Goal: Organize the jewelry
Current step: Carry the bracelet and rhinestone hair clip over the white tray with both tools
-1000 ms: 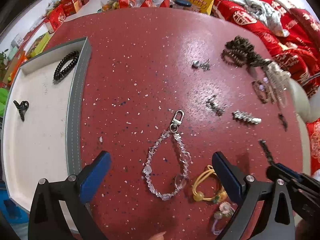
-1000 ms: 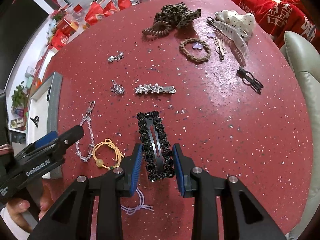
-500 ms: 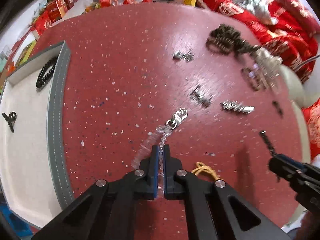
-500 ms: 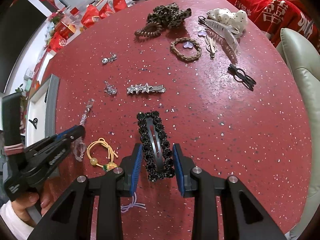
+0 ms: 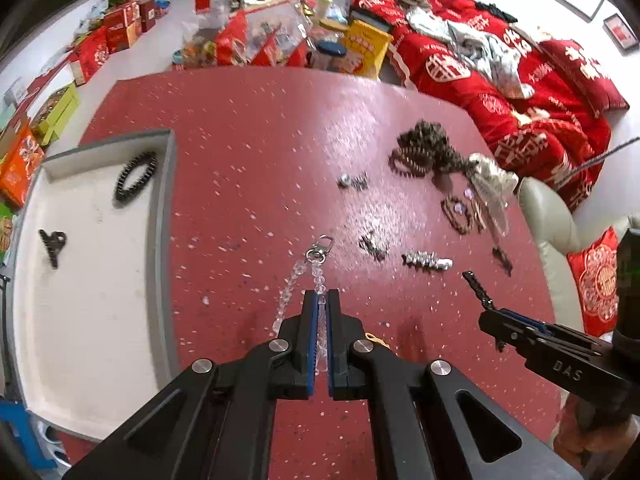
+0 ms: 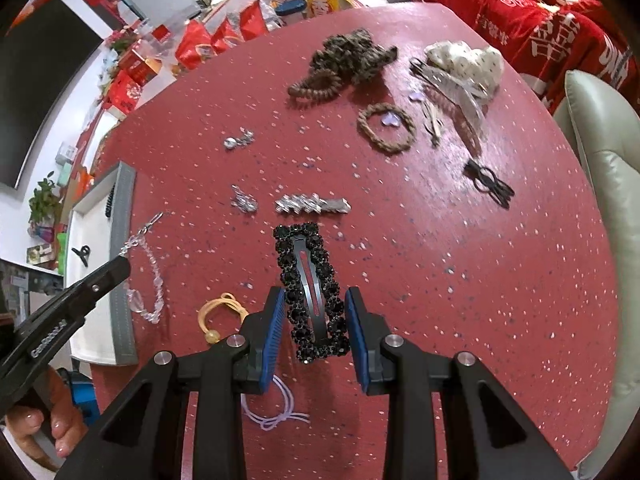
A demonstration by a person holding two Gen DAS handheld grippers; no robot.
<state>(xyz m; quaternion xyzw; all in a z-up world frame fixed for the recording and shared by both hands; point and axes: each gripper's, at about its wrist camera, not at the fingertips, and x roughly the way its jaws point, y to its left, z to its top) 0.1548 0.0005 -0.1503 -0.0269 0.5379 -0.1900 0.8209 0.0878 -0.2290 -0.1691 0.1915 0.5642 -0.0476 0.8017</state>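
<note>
My left gripper [image 5: 322, 300] is shut on the clear bead chain [image 5: 298, 280], which hangs lifted above the red table [image 5: 260, 140]; its silver clasp [image 5: 320, 249] points away. The chain also shows in the right wrist view [image 6: 146, 276], held by the left gripper [image 6: 120, 266]. My right gripper [image 6: 314, 308] is shut on a black beaded hair clip [image 6: 310, 280] and holds it above the table. The grey-rimmed white tray [image 5: 160, 216] lies to the left, holding a black bead bracelet [image 5: 134, 174] and a small black claw clip [image 5: 52, 242].
On the table lie a silver star clip [image 6: 312, 204], silver charms [image 6: 244, 202], a yellow hair tie [image 6: 222, 312], a lilac elastic [image 6: 272, 408], a braided brown tie [image 6: 386, 128], a leopard scrunchie pile [image 6: 348, 60] and a black bow clip [image 6: 488, 184]. A cream chair [image 6: 604, 184] stands at right.
My left gripper closed on the bead chain and lifted it off the table, moving toward the tray side. My right gripper stays shut on the black clip, almost still.
</note>
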